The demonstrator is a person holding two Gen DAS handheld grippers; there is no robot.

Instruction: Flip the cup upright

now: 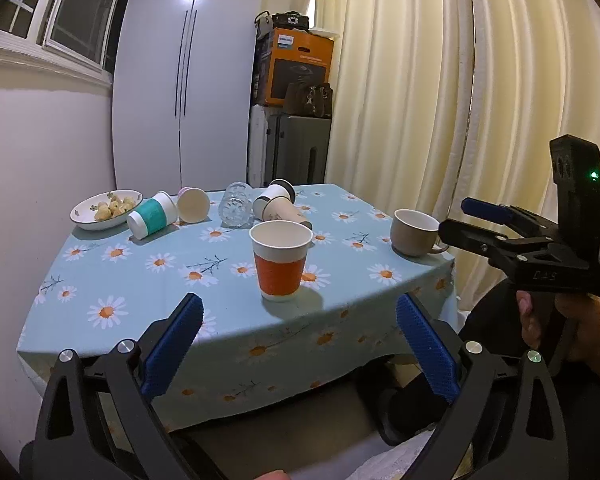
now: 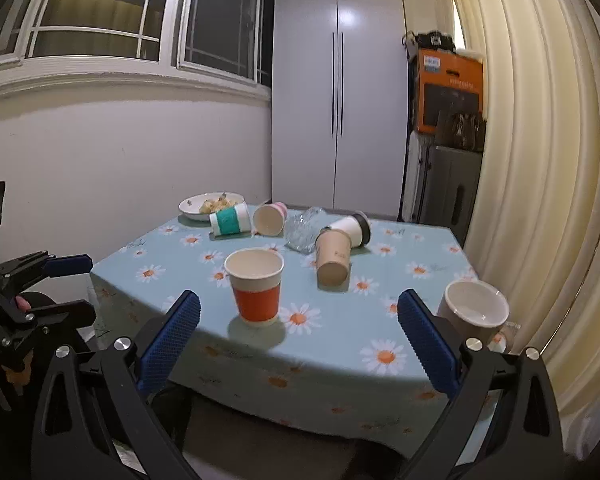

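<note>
An orange-banded paper cup [image 1: 281, 265] [image 2: 255, 286] stands upright near the table's front edge. A beige mug [image 1: 415, 231] [image 2: 474, 310] stands upright at the right. At the back several cups lie on their sides: a teal-banded cup [image 1: 153, 219] [image 2: 230, 220], a pink cup [image 1: 193, 204] [image 2: 269, 219], a clear glass [image 1: 236, 204] [image 2: 304, 230], a tan paper cup [image 1: 286, 212] [image 2: 333, 259] and a white black-lidded cup [image 1: 279, 193] [image 2: 352, 229]. My left gripper [image 1: 300, 346] is open and empty, short of the table. My right gripper [image 2: 300, 344] is open and empty, also in front.
A white bowl of food [image 1: 106, 209] [image 2: 208, 204] sits at the back left. The daisy tablecloth [image 1: 140, 280] [image 2: 340, 344] hangs over the front edge. A cream curtain [image 1: 420, 100] is right of the table. A white cabinet [image 2: 336, 92] and stacked boxes stand behind.
</note>
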